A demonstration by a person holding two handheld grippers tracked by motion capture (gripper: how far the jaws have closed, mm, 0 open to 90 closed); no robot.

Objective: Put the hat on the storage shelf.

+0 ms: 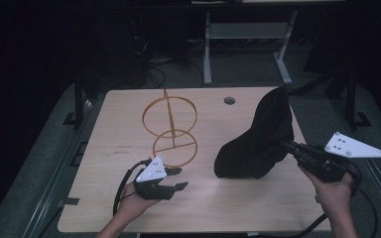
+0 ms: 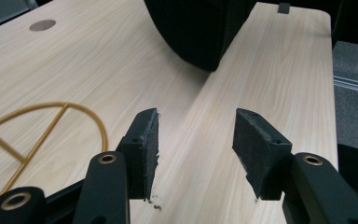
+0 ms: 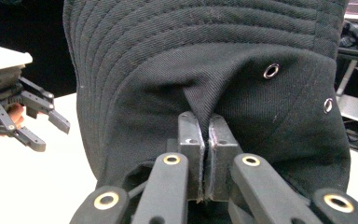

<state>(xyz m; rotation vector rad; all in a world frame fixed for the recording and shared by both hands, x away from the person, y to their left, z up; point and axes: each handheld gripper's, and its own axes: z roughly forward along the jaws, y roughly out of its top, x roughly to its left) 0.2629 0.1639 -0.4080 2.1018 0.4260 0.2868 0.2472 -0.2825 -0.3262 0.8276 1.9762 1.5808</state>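
Black hat pinched and lifted at the table's right

Nearest, the left gripper (image 1: 177, 178) stood with jaws apart and empty, at 7 o'clock of the gold wire stand (image 1: 170, 130). At 3 o'clock the right gripper (image 3: 204, 154) was clamped tight on a fold of the black hat (image 1: 258, 139), which hung partly on the wooden table (image 1: 129, 104). The cloth looked soft, light and floppy (brim stitching probably the firmest hold). No writing was readable.
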